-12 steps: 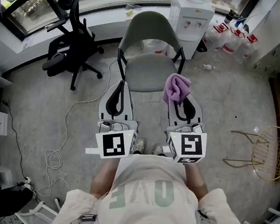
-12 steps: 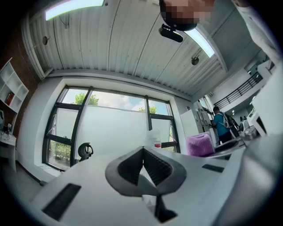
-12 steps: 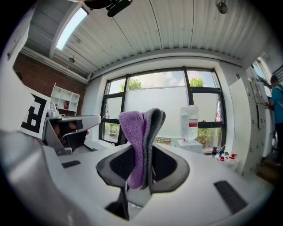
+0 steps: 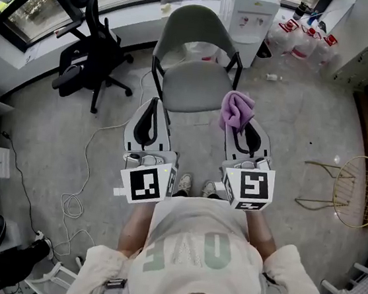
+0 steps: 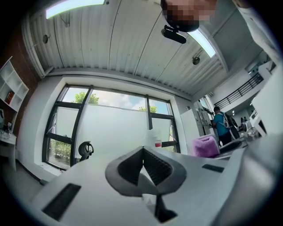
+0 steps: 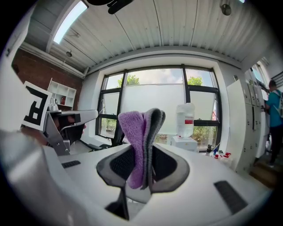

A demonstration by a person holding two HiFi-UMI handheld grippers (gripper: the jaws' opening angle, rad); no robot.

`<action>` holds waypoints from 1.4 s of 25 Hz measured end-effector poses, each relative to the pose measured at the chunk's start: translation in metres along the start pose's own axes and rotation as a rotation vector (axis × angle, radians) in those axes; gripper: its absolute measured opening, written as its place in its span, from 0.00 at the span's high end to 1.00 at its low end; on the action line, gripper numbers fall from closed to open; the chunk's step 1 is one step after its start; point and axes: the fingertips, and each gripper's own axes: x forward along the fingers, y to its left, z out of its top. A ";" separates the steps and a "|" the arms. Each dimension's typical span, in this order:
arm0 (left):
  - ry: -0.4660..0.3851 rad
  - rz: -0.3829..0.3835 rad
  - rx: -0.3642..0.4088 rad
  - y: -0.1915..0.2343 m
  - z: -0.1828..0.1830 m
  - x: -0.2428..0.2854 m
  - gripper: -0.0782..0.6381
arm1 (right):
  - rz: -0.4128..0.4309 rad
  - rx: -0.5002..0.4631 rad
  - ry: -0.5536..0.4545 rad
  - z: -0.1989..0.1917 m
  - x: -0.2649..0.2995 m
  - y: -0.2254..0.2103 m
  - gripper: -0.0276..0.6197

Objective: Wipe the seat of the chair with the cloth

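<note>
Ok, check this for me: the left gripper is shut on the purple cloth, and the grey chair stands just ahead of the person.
One thing is wrong: the purple cloth is in the right gripper, not the left. The right gripper view shows its jaws shut on the folded cloth; the left gripper is shut on nothing. The grey chair does stand just ahead of the person.

The lower end of the cloth [image 6: 135, 132] is hidden between the jaws of the right gripper [image 6: 144, 126]. In the head view the cloth conceals a front corner of the chair [image 4: 192, 77] seat. The water dispenser [image 4: 249, 10] is cut off at the top edge.
</note>
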 end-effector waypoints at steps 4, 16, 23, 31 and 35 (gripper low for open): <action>0.000 0.006 -0.007 0.013 -0.003 0.001 0.87 | 0.031 0.046 -0.016 0.001 0.004 0.010 0.81; -0.011 -0.008 -0.048 0.069 -0.024 0.020 0.87 | -0.028 0.047 -0.009 -0.001 0.027 0.032 0.81; 0.003 -0.025 -0.054 0.073 -0.040 0.051 0.87 | -0.052 0.071 -0.009 -0.007 0.054 0.012 0.81; -0.001 -0.031 -0.023 0.051 -0.059 0.133 0.87 | -0.041 0.079 -0.043 -0.013 0.128 -0.052 0.81; 0.000 -0.002 -0.013 0.046 -0.056 0.188 0.87 | -0.017 0.109 -0.062 -0.001 0.182 -0.094 0.81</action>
